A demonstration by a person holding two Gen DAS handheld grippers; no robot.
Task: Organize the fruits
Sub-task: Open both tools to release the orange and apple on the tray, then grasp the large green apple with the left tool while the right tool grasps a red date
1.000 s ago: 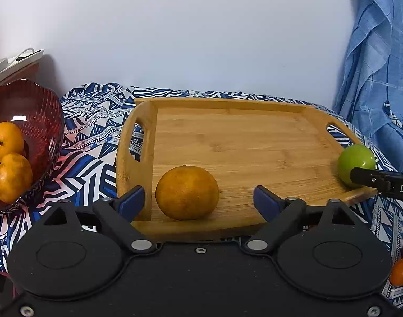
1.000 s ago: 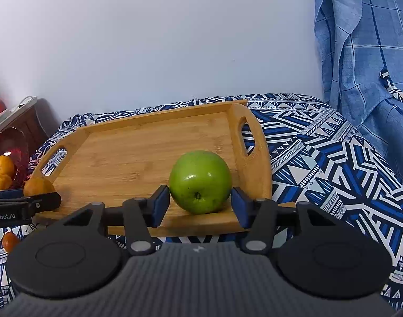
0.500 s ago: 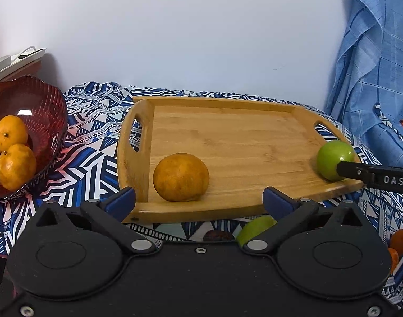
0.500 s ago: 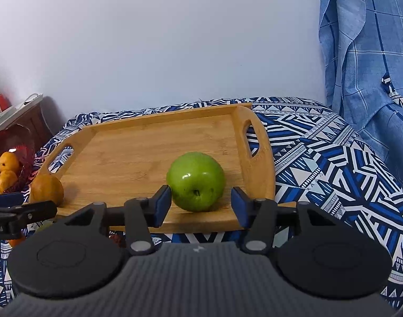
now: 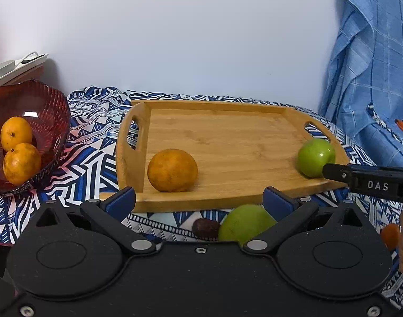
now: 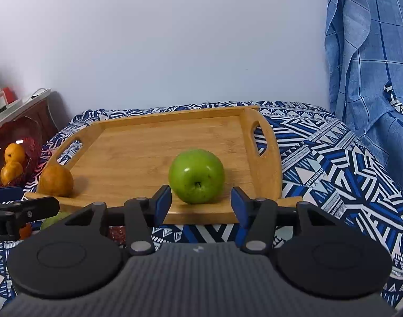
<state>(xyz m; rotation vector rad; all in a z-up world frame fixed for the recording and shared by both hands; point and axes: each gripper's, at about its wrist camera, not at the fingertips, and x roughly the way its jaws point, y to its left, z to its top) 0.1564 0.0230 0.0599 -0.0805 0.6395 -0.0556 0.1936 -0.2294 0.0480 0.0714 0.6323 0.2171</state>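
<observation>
the left gripper (image 5: 198, 198), its fingers just opened wide and empty, sits low in the frame just below the orange (image 5: 172, 170) on the tray (image 5: 228, 132), while the right gripper (image 6: 200, 200), part open, clears the green apple (image 6: 196, 175) just above it.

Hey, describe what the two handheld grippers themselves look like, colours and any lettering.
The left gripper is smooth matte black with two round discs, silver rivets and blue finger pads. The right gripper has a ribbed grey body, black discs and blue pads; white letters "DAS" mark its side. No cables or sleeves show.
</observation>
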